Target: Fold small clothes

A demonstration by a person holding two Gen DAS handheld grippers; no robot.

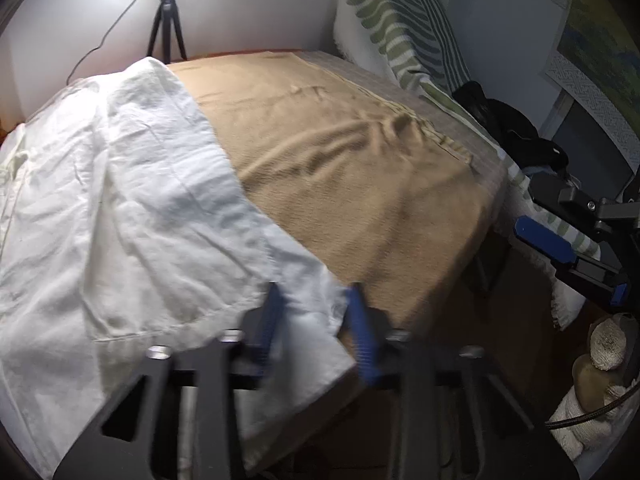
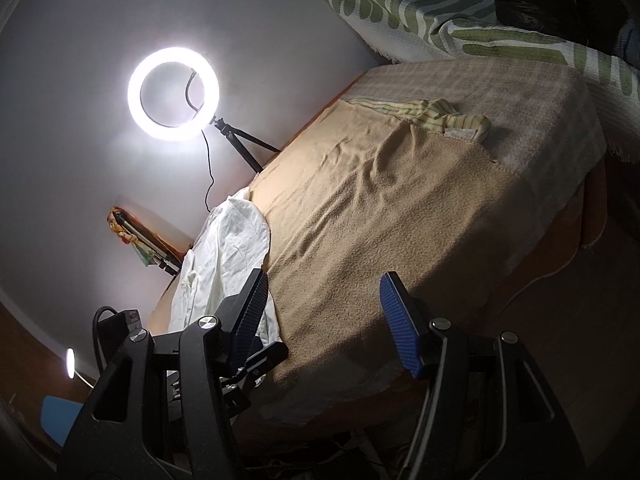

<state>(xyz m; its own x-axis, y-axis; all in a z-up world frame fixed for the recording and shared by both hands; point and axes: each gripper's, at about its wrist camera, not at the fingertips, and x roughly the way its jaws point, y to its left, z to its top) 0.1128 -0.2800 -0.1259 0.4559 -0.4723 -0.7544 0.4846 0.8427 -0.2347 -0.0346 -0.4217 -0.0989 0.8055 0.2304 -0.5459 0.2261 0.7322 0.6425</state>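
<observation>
Slippage is the main risk: the left claw (image 1: 316, 312) stands nearly clenched around the near hem of the white garment (image 1: 132, 184), lower centre of the left wrist view, yet blur hides whether the pads truly pinch. A shallow bite could drop the cloth mid-fold or drag the tan blanket (image 1: 340, 152). The right claw (image 2: 324, 320) hangs released, empty, above the bed edge. No readable writing anywhere.
</observation>
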